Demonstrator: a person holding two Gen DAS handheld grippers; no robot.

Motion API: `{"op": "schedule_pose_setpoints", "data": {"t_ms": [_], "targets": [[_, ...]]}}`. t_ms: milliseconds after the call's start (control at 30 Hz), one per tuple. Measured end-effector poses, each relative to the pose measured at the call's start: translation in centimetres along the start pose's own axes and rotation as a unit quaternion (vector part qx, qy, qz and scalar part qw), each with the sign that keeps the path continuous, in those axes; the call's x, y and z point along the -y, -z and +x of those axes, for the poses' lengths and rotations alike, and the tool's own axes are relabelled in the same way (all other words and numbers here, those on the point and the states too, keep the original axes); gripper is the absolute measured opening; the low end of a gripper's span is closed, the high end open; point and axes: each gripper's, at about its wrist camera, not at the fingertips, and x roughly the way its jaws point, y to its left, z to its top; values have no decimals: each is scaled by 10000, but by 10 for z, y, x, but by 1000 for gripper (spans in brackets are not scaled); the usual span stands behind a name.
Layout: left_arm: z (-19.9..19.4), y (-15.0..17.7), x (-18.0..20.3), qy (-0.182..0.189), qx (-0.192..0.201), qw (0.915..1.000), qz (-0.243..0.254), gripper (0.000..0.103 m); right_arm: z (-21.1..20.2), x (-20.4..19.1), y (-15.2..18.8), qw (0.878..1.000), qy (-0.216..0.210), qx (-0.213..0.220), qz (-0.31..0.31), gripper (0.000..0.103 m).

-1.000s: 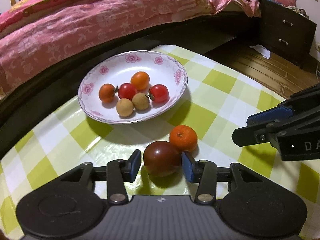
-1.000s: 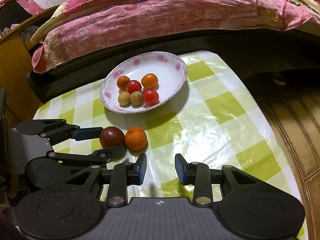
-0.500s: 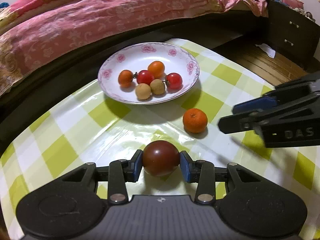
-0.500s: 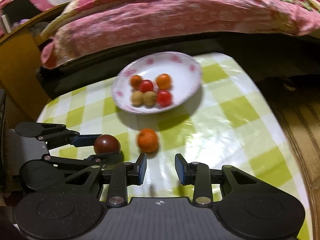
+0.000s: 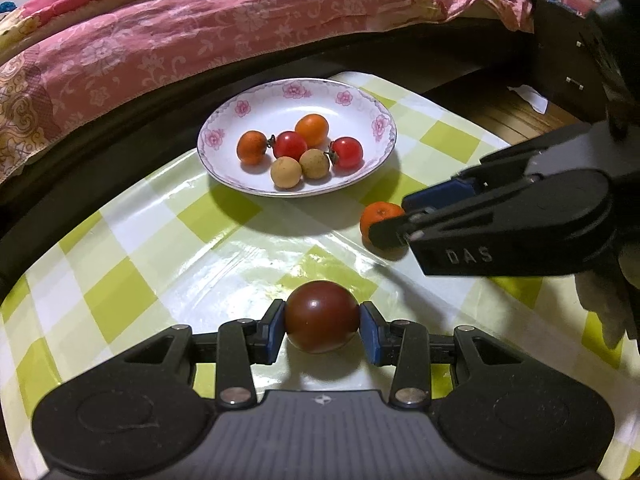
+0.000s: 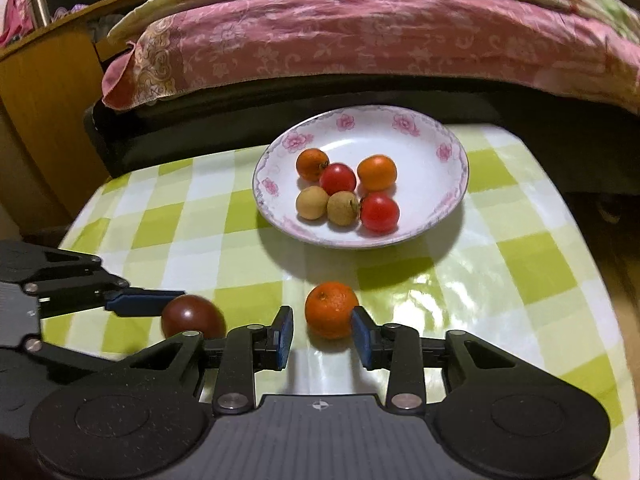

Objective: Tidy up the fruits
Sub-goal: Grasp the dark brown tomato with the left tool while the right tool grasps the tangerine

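Observation:
A dark red tomato hangs just above the green-checked table, with my left gripper shut on it, both blue pads pressing its sides. My right gripper straddles an orange mandarin that rests on the cloth. Its jaws are opening and the pads do not press the fruit. The left wrist view shows that gripper reaching in from the right onto the mandarin. A flowered white plate behind holds several small fruits. In the right wrist view the held tomato shows at left.
A bed with a pink quilt and dark frame runs close behind the table's far edge. A wooden cabinet stands at left in the right wrist view. A dark drawer unit and wooden floor lie beyond the table's right edge.
My left gripper has shut on the tomato and drawn it back from the mandarin. My right gripper has come forward and leftwards until the mandarin sits between its fingers.

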Motion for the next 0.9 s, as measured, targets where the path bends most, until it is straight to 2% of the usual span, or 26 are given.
{"op": "schedule_pose_setpoints", "data": {"t_ms": [467, 633, 800, 900], "targets": [[4, 2, 3, 34, -59, 10000, 11, 47, 11, 3, -4, 10000, 26, 77, -15, 33], [4, 1, 2, 59, -68, 10000, -35, 47, 17, 5, -2, 9998, -70, -115, 124, 33], [4, 2, 1, 85, -65, 9999, -56, 47, 13, 3, -3, 9999, 5, -13, 117, 29], [2, 3, 1, 72, -57, 10000, -25, 47, 12, 5, -3, 9998, 30, -117, 166, 29]]}}
